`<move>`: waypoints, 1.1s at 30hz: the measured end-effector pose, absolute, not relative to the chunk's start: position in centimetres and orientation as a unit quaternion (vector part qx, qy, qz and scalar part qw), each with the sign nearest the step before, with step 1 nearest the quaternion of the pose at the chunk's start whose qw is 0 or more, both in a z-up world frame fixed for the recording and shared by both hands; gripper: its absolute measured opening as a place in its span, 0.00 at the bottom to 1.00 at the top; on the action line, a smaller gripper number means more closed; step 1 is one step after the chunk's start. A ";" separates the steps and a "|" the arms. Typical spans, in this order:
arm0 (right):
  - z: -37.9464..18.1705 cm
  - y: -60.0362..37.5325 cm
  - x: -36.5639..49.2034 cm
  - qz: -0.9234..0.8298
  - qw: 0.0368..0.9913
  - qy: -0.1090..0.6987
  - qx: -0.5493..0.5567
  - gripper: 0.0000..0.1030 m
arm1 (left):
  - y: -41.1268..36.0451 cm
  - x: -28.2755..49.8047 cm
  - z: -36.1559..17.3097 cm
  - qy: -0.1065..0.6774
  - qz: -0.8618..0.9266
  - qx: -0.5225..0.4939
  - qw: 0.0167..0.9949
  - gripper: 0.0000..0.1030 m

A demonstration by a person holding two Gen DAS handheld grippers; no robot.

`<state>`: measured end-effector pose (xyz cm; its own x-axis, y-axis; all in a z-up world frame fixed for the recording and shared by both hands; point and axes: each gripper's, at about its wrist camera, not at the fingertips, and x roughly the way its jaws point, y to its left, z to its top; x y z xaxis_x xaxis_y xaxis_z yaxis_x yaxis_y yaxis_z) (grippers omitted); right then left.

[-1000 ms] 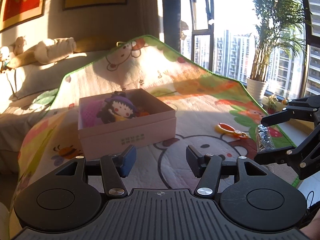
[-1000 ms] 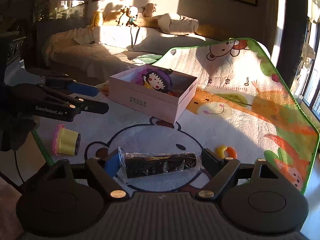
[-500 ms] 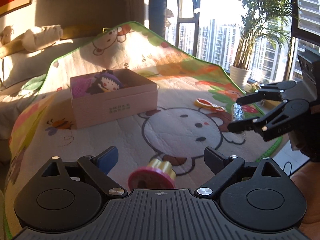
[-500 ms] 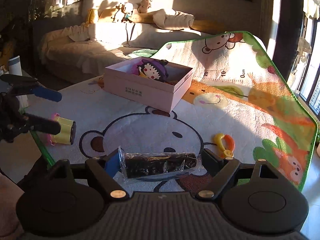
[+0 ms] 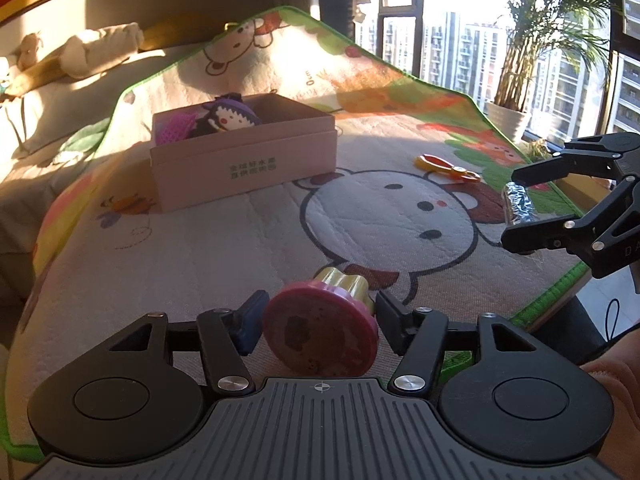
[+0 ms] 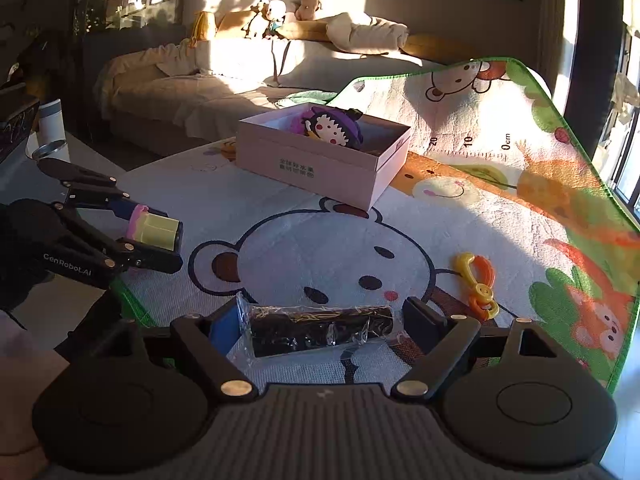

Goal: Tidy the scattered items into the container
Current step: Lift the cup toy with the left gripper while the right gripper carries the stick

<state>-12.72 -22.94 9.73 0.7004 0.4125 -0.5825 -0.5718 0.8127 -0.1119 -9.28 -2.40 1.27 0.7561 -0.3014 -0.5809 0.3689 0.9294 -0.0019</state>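
Pink rectangular cardboard box (image 5: 244, 168), open-topped, standing on the cartoon-bear play mat (image 5: 200, 240); contents: a purple-hatted doll figure (image 5: 230, 118) beside a pink mesh item (image 5: 174, 132). Pink-and-yellow plastic stamp toy (image 5: 324, 330), round pink base towards the camera, yellow fluted body behind, lying at the mat's near edge between the left gripper (image 5: 318, 320) fingers; jaws closing, pads at its sides. Dark cylinder in crinkled clear wrap (image 6: 320, 328), lying crosswise, clasped end to end in the right gripper (image 6: 320, 326) above the mat. Yellow-and-orange plastic ring toy (image 6: 478, 284), loose on the mat, to the right.
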 end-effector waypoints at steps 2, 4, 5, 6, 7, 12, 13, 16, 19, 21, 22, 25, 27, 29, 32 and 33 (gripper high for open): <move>9.9 -23.1 -12.6 0.267 0.912 0.276 -0.143 0.82 | -2.3 -9.3 1.5 0.297 -0.178 0.057 0.936 0.62; 10.0 -23.1 -12.3 0.267 0.912 0.277 -0.142 0.82 | -2.2 -9.2 1.9 0.291 -0.177 0.060 0.938 0.61; 10.1 -23.1 -12.1 0.268 0.912 0.277 -0.143 0.82 | -2.2 -9.0 2.3 0.285 -0.176 0.063 0.940 0.58; 10.3 -23.1 -11.8 0.268 0.912 0.275 -0.147 0.82 | -2.2 -8.6 2.8 0.278 -0.174 0.069 0.942 0.52; 10.7 -22.9 -11.5 0.268 0.912 0.270 -0.152 0.82 | -2.2 -8.2 3.3 0.269 -0.171 0.074 0.945 0.43; 13.7 -21.5 -8.2 0.284 0.915 0.227 -0.174 0.82 | -2.0 -4.2 6.5 0.218 -0.157 0.091 0.959 0.44; 14.3 -21.2 -7.3 0.285 0.917 0.217 -0.176 0.81 | -1.7 -3.3 7.0 0.215 -0.154 0.087 0.960 0.44; 15.2 -20.5 -5.3 0.275 0.924 0.201 -0.176 0.82 | 0.3 -2.6 7.8 0.215 -0.158 0.045 0.963 0.59; 14.5 -20.5 -4.3 0.282 0.921 0.214 -0.163 0.82 | 1.8 -3.1 7.6 0.225 -0.136 0.042 0.964 0.74; 13.7 -20.4 -4.3 0.286 0.918 0.225 -0.158 0.81 | 2.6 -3.8 7.4 0.238 -0.129 0.037 0.962 0.76; 13.3 -20.4 -4.5 0.289 0.916 0.232 -0.155 0.81 | 2.9 -4.4 7.2 0.245 -0.138 0.028 0.959 0.81; 12.3 -20.9 -5.7 0.294 0.911 0.248 -0.151 0.81 | 2.7 -6.9 6.7 0.258 -0.182 0.019 0.949 0.92; 11.7 -21.5 -6.7 0.296 0.907 0.259 -0.148 0.81 | 1.7 -8.7 6.2 0.263 -0.210 0.028 0.941 0.92; 11.0 -22.1 -7.7 0.294 0.904 0.271 -0.148 0.81 | 0.5 -9.9 5.5 0.274 -0.231 0.030 0.933 0.92; 9.9 -22.6 -9.0 0.292 0.899 0.289 -0.149 0.81 | -1.7 -10.3 3.6 0.301 -0.239 0.047 0.922 0.92; 9.6 -22.8 -9.4 0.290 0.899 0.293 -0.149 0.81 | -2.3 -10.2 3.0 0.309 -0.234 0.055 0.920 0.92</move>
<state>-9.36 -22.80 9.58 0.6600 0.4349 -0.6125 -0.6090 0.7872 -0.0972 -10.18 -2.33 3.03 0.6987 -0.3967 -0.5953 0.4652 0.8841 -0.0431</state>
